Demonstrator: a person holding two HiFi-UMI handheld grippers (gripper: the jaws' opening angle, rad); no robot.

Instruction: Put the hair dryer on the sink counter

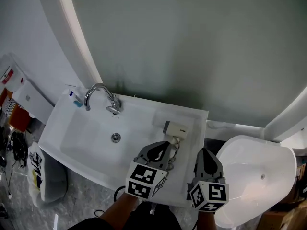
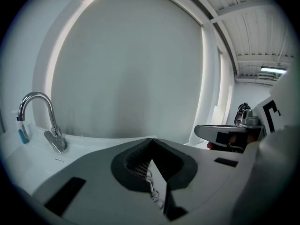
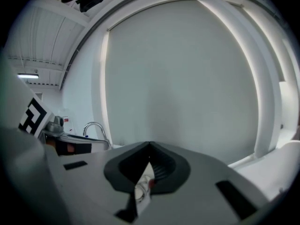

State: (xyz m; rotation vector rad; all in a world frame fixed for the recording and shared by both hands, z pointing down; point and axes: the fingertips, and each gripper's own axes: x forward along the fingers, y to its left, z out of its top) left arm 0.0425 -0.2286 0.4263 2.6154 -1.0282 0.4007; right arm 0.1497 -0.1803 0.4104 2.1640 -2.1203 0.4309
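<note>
- Grey jaws of the left hand-held gripper [image 1: 163, 150], at lower centre of the head view, meet at their tips with nothing clamped between them.
- The right hand-held gripper [image 1: 207, 158], just to its right, is likewise closed and empty.
- Through the slit under the left jaws a pale coiled cord [image 2: 153, 191] shows below, not held.
- The hair dryer [image 1: 173, 128] lies just above the left hand-held gripper's tips in the frame, apart from them. The left one is the nearer of the two, and the right sits off to the lower right.
- Its barrel seems to run roughly across the frame, with the handle end turned down towards the left jaws. The small size makes this unsure.
- It rests on the flat white bench [image 1: 194, 123] right of the basin, well away from the faucet [image 1: 98, 97] at upper left, so the placing looks done.
</note>
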